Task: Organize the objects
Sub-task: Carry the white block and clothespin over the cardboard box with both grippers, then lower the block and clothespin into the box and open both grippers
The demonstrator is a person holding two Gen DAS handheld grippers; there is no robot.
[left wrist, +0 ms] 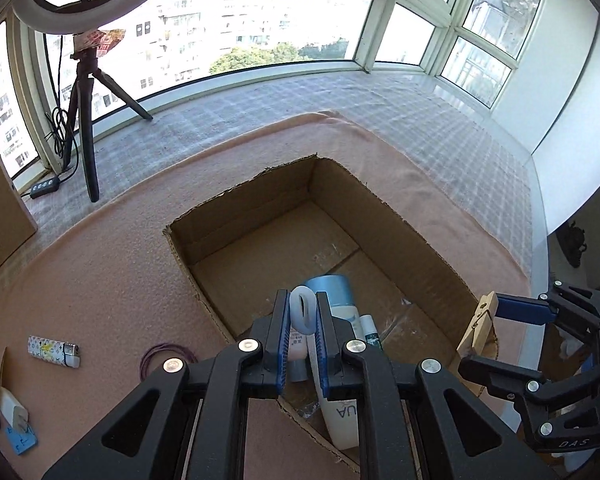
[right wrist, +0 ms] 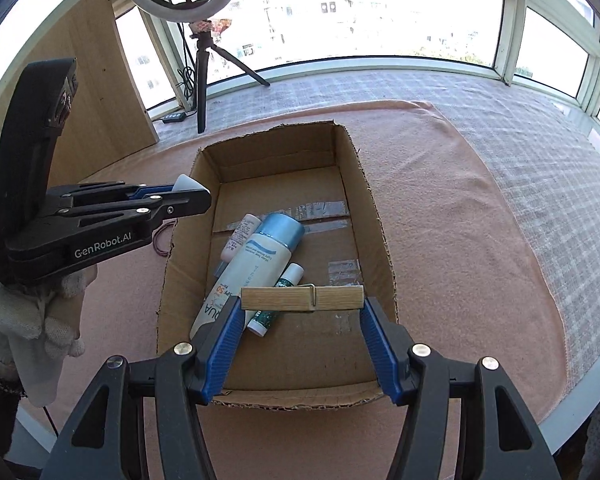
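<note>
**Both grippers loaded above the box**

Left gripper (left wrist: 304, 316) is nearly closed, its blue pads pinching a small white ring-shaped piece (left wrist: 303, 314) that stands upright between them. Whether the pads are pressing hard or beginning to ease off I can't tell from where I stand. It hangs above the near left part of the cardboard box (right wrist: 352, 160), pointing steeply down.

Right gripper (right wrist: 302, 304) has its jaws about half apart, spanned end to end by a wooden clothespin (right wrist: 302, 298), which lies crosswise and level between the two pads. It hovers above the near end of the box, also angled down.

Inside the box lie a white sunscreen bottle with a blue cap (right wrist: 260, 264), a small pinkish tube (right wrist: 238, 242) beside it and a slim green-patterned stick (right wrist: 278, 300), all bunched toward the near left. The far half of the floor is bare. Out on the pink cloth of the desk (left wrist: 112, 264) a patterned lighter (left wrist: 54, 351), a purple hair band (left wrist: 164, 354) and a few small bits near the left edge remain unsorted.

My read: this is the drop-off step, with both items carried to the box and ready for release. Next calls for opening each pair of jaws over a clear patch of cardboard, then going back for the lighter and band.
</note>
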